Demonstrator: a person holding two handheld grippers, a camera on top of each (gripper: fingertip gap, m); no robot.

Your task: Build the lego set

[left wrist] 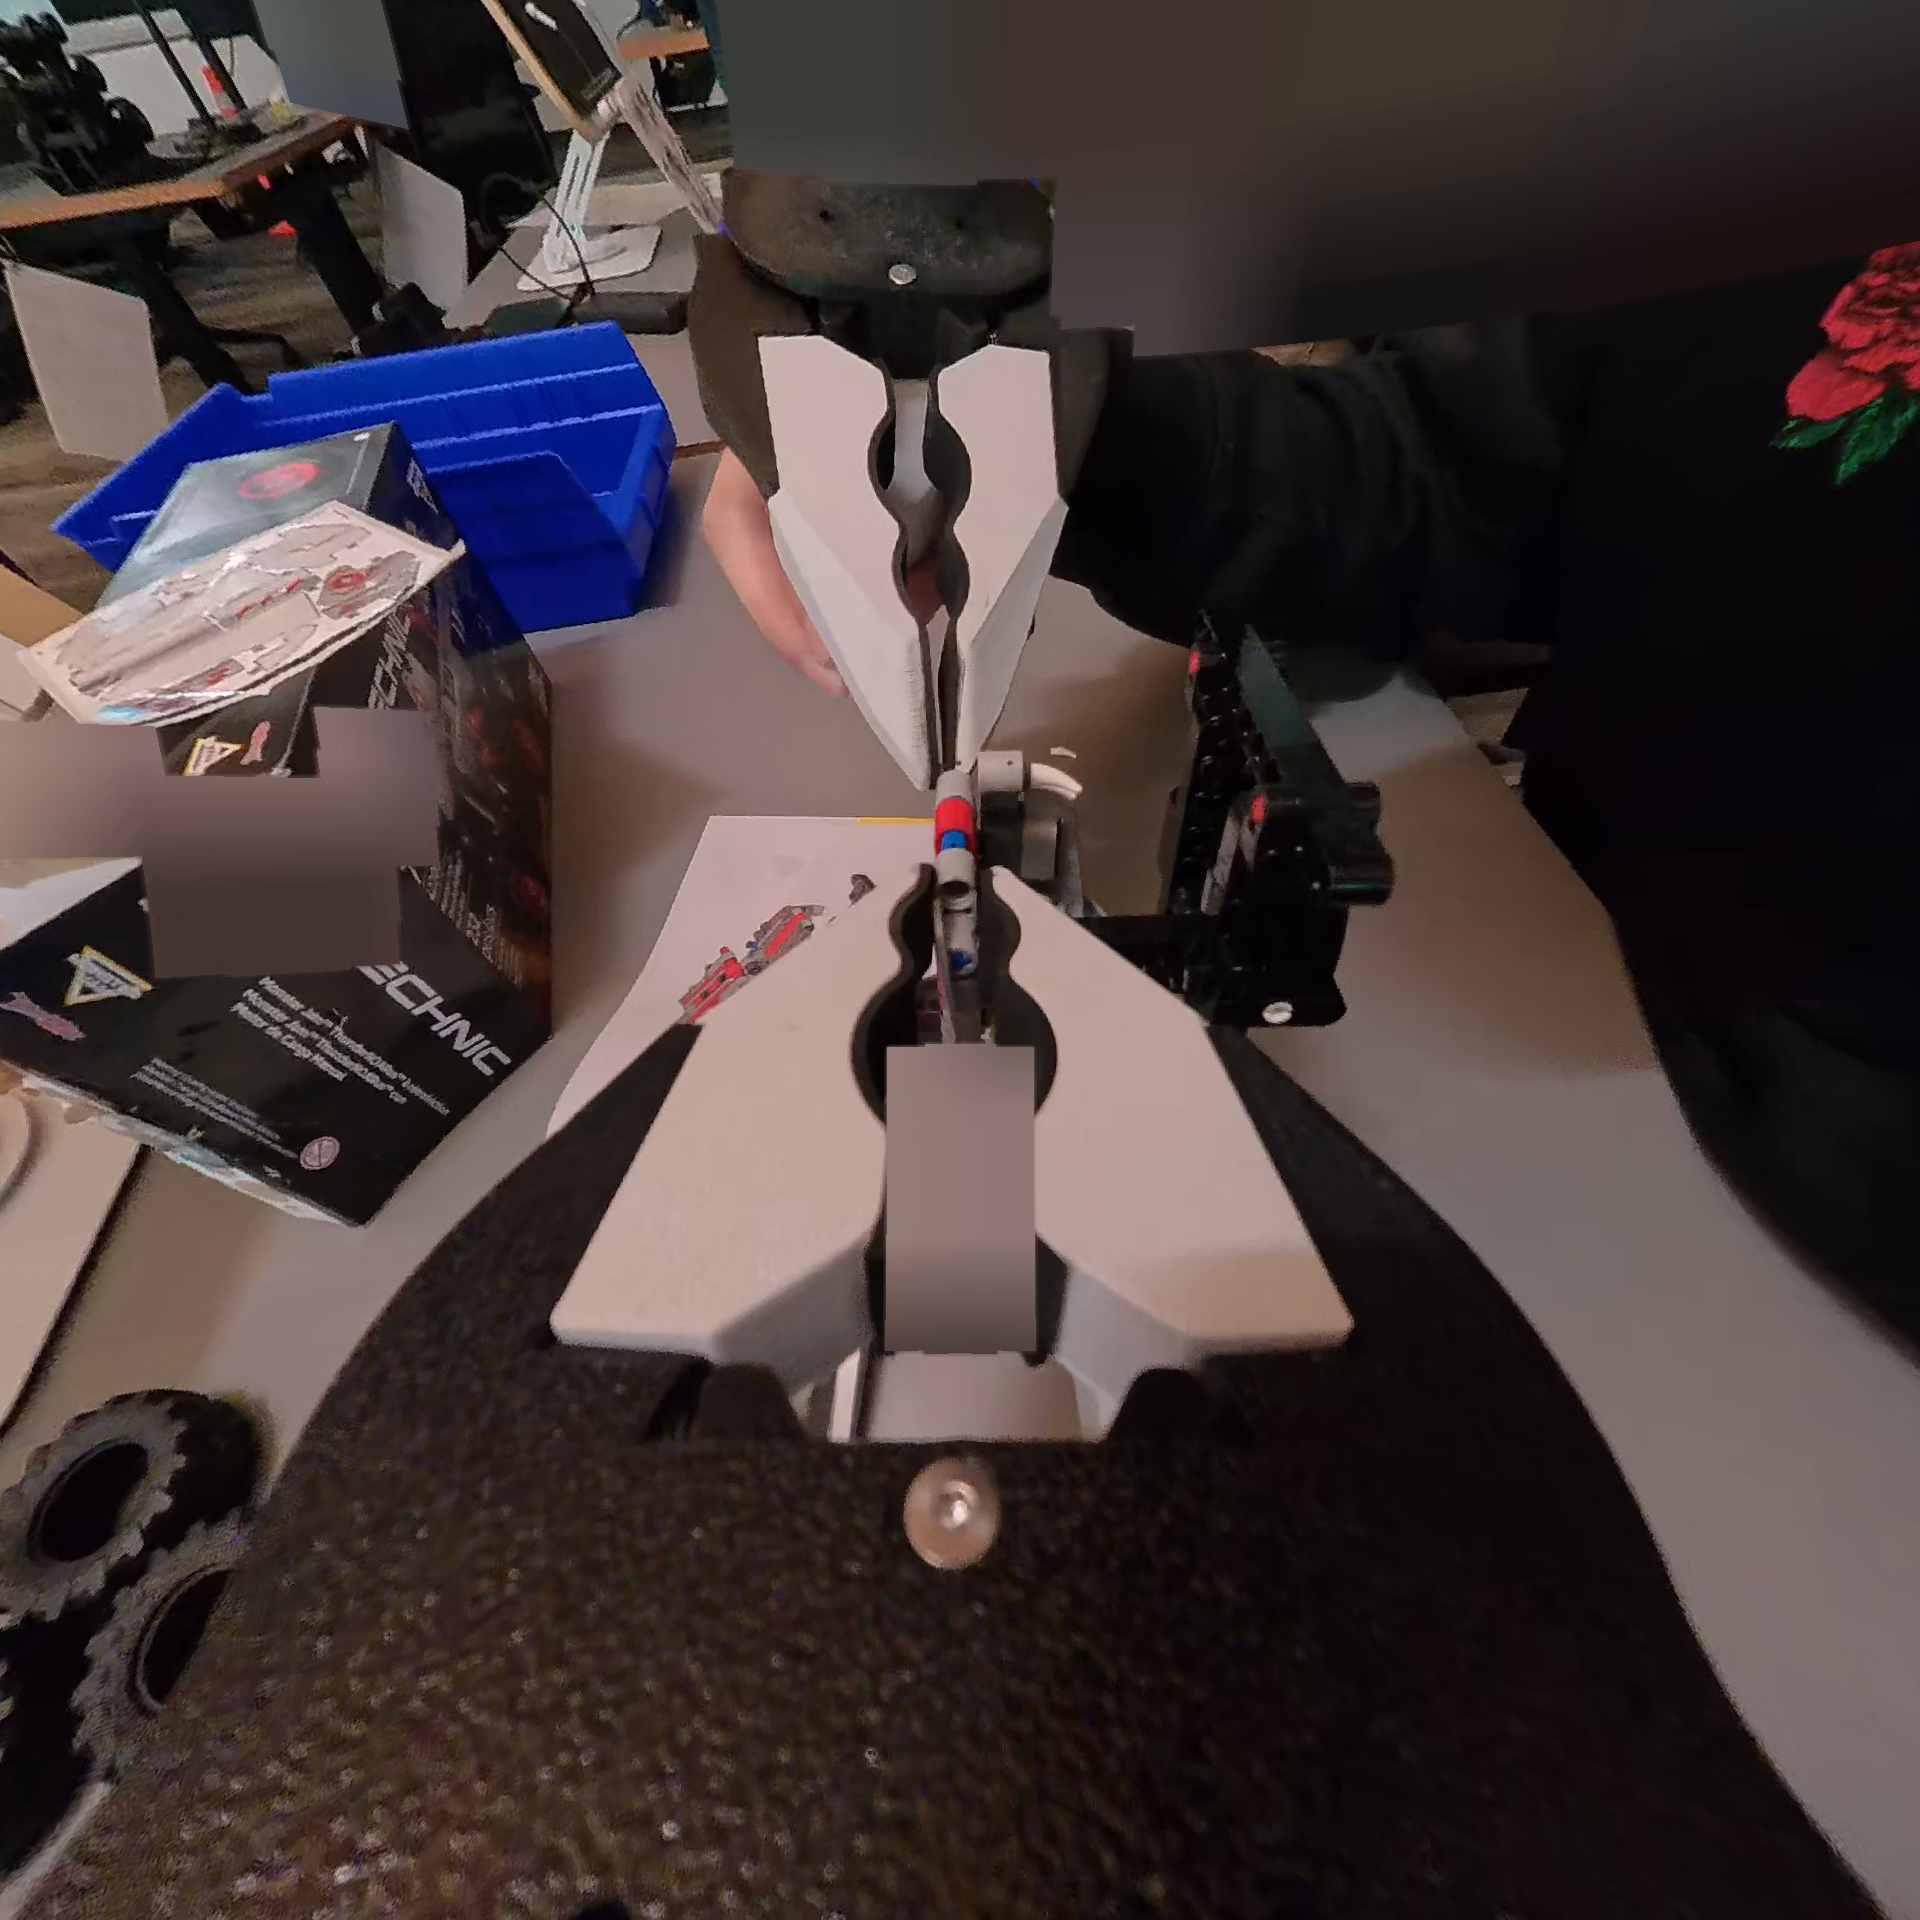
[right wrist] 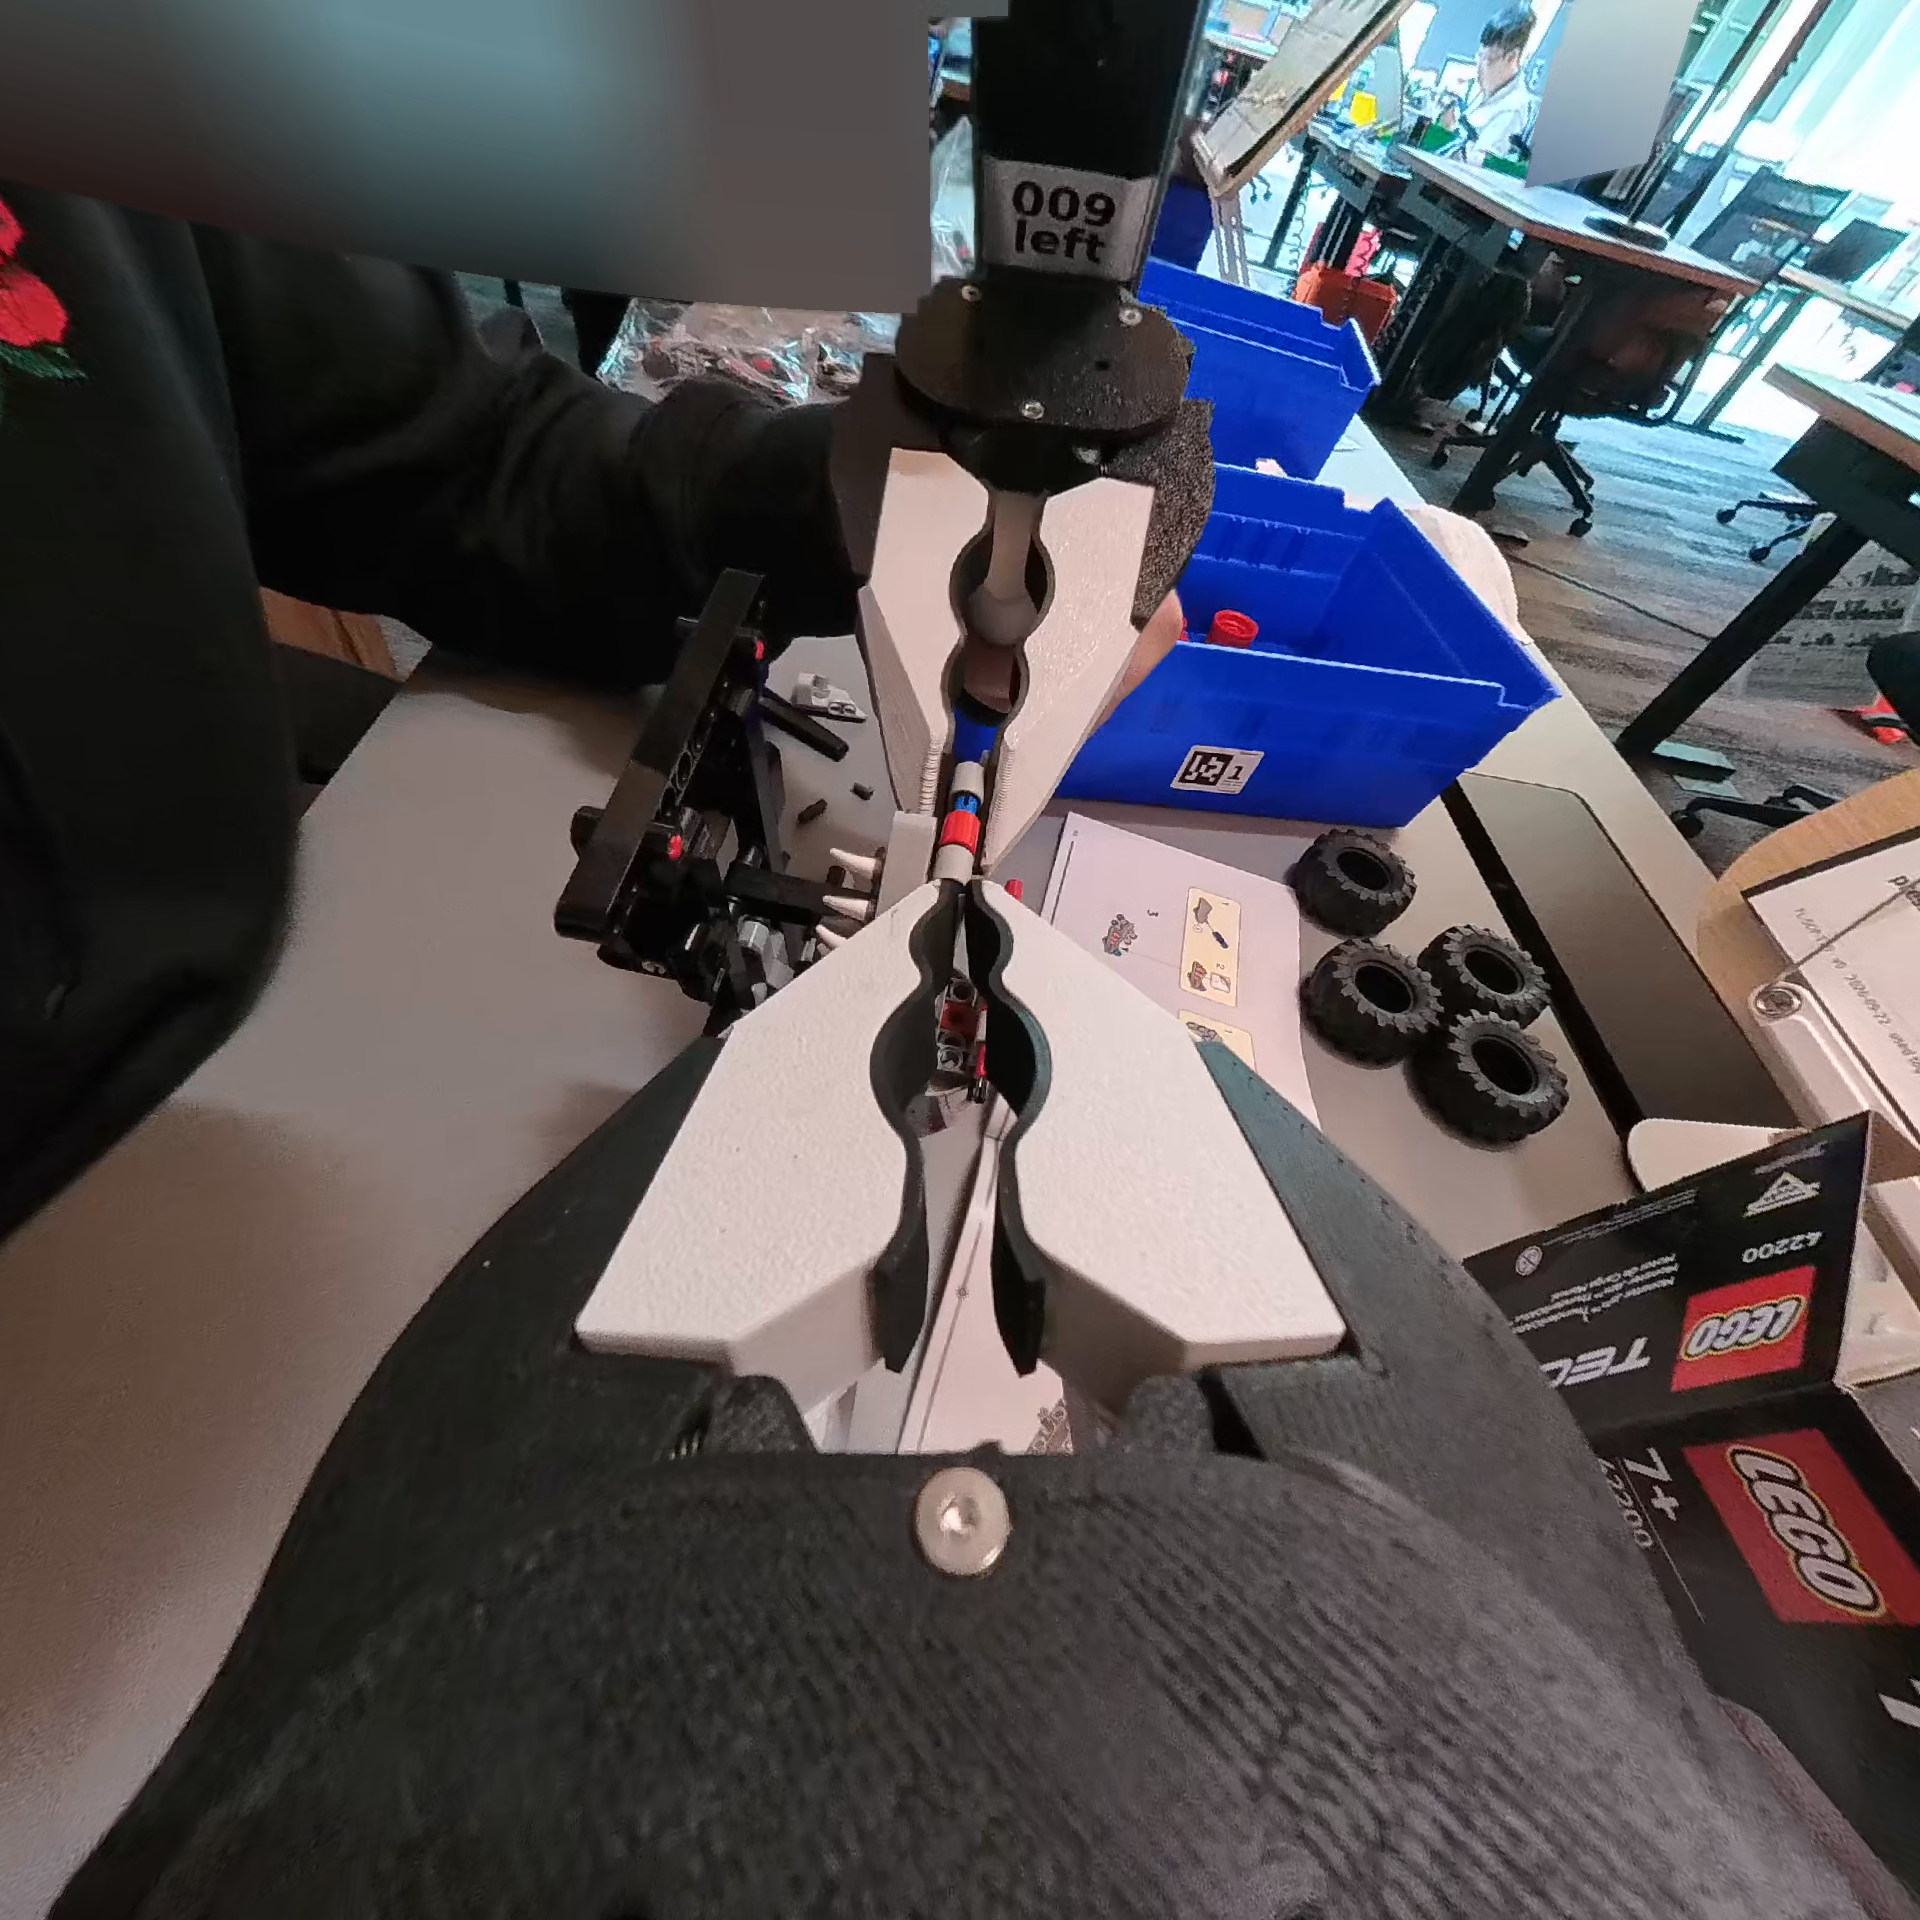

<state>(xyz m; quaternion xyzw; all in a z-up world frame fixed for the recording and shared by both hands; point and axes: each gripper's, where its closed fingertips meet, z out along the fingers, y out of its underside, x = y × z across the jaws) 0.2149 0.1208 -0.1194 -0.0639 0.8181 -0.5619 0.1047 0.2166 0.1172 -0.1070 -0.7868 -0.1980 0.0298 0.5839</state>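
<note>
Pinching opposite ends of the axle piece point(left wrist: 954, 831): left tool point(left wrist: 956, 883), right tool point(right wrist: 961, 891).

An open-plan office or lab workspace; at one o'clock in the right wrist view stand long desks point(right wrist: 1579, 223) with rolling chairs point(right wrist: 1538, 457) on carpet, a person seated point(right wrist: 1496, 73) far back by bright windows. At ten o'clock in the left wrist view, another desk point(left wrist: 156, 177); blue parts bins point(right wrist: 1340, 665) sit on the grey table point(right wrist: 416, 1039).

A grey tabletop point(right wrist: 416, 1039) carries blue bins point(right wrist: 1340, 665) and an instruction sheet point(right wrist: 1174, 935). Four black tyres point(right wrist: 1434, 987) lie beside the sheet. A black set box point(left wrist: 312, 1060) lies nearby.
</note>
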